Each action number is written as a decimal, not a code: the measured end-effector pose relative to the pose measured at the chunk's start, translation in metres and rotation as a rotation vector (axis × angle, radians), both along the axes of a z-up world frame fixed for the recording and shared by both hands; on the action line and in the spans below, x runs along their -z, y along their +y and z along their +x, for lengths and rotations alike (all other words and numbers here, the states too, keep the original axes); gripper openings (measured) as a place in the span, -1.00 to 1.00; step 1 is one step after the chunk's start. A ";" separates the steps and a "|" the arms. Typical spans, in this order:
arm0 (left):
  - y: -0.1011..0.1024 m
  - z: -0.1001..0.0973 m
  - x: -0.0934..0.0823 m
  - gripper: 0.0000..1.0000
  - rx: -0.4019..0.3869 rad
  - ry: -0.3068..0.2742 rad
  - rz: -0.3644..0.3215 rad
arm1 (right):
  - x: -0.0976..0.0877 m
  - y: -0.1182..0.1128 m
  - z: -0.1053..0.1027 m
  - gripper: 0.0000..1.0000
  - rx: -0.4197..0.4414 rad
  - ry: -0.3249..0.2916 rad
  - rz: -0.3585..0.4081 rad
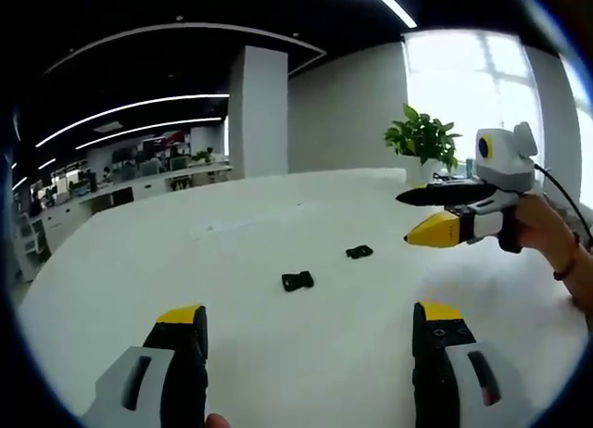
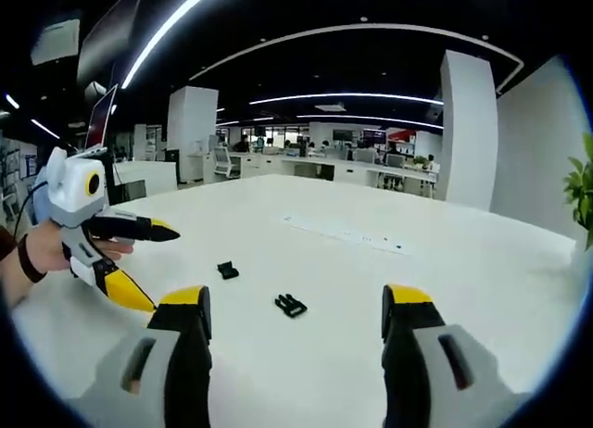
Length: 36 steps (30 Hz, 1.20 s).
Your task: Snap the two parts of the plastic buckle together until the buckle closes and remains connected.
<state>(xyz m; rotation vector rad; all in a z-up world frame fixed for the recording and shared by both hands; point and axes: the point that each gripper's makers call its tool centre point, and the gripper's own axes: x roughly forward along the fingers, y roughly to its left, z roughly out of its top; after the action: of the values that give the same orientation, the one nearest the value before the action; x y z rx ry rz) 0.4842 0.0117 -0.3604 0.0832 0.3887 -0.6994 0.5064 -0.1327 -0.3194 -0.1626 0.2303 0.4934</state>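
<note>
Buckle halves (image 1: 297,281) (image 1: 359,252) apart on table (image 1: 278,354), seemingly untouched, beyond both grippers' spread fingers (image 1: 181,331).

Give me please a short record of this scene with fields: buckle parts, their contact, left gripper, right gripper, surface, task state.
buckle parts: two black pieces, pronged part and socket part, lying on the table
contact: apart, not joined
left gripper: open, holding nothing, above the table short of the parts
right gripper: open, holding nothing, pronged part seen between its jaws, not touched
surface: white table
background: potted plant at the far table edge
task state: not started; neither part grasped
</note>
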 end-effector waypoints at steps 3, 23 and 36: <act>0.001 0.001 0.002 0.86 -0.001 0.011 -0.005 | 0.005 -0.001 0.000 0.51 0.002 0.014 -0.008; 0.001 0.000 0.011 0.85 0.004 0.027 0.034 | 0.029 0.000 -0.007 0.48 -0.002 0.080 -0.083; 0.002 0.003 0.011 0.86 -0.004 0.025 0.021 | 0.031 0.001 -0.014 0.46 0.003 0.074 -0.103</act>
<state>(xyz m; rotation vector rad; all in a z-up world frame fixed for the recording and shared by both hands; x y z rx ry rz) 0.4875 0.0137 -0.3711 0.0937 0.4202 -0.6928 0.4925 -0.1315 -0.3506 -0.2444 0.3282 0.4850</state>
